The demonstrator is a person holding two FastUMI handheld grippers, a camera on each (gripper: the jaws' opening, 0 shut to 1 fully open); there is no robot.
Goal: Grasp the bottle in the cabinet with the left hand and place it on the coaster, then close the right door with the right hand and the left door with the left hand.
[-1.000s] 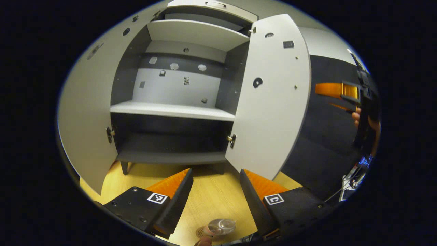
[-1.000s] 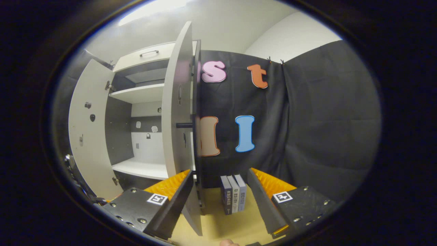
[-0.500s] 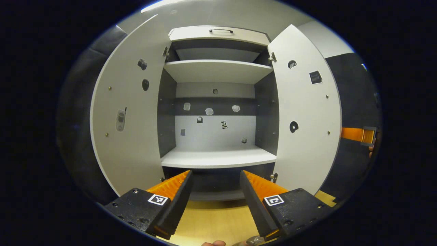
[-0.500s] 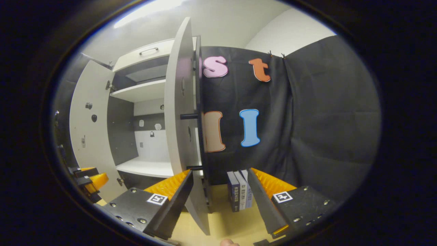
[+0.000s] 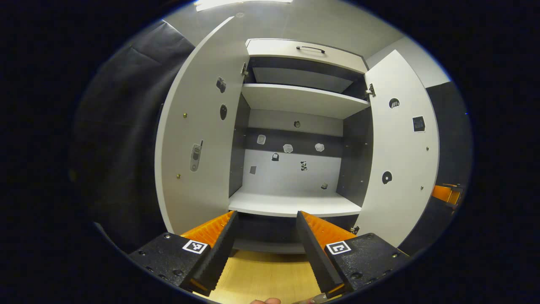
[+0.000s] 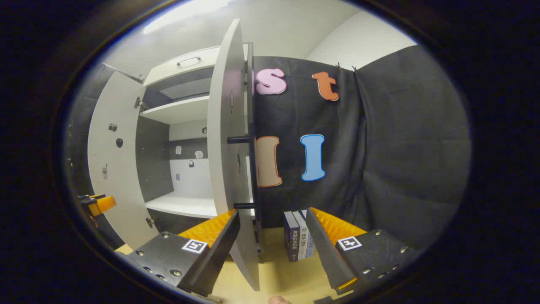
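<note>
The left tongs (image 5: pixel 265 249) stand open with nothing between the fingers, and they look straight into the cabinet (image 5: pixel 295 126) from in front of it. Both doors are swung out: the left door (image 5: pixel 198 152) stands to the left of these tongs and the right door (image 5: pixel 400 169) to the right, and between the two door edges the whole front of the cabinet is free. The middle shelf (image 5: pixel 291 204) lies just above and beyond the fingertips, bare on top. Below the tongs is the light wood table (image 5: pixel 261 274); at the very bottom edge a fingertip of the person (image 5: pixel 265 301) shows, and beside it a small clear piece that may be the bottle (image 5: pixel 310 300), but I cannot tell for sure. The right tongs (image 6: pixel 272 249) are also open and hold nothing. The free edge of the right door (image 6: pixel 230 169) runs almost edge-on down between their fingers, near the left one; whether it touches I cannot tell. Two dark handle pegs (image 6: pixel 238 139) stick out from the door to the right. Beyond the right finger some books (image 6: pixel 297 240) stand upright on the table against the black cloth wall (image 6: pixel 400 160), with open room to the right of the door. Far to the left of the right tongs, the left tongs (image 6: pixel 98 203) show in front of the left door (image 6: pixel 114 169).
</note>
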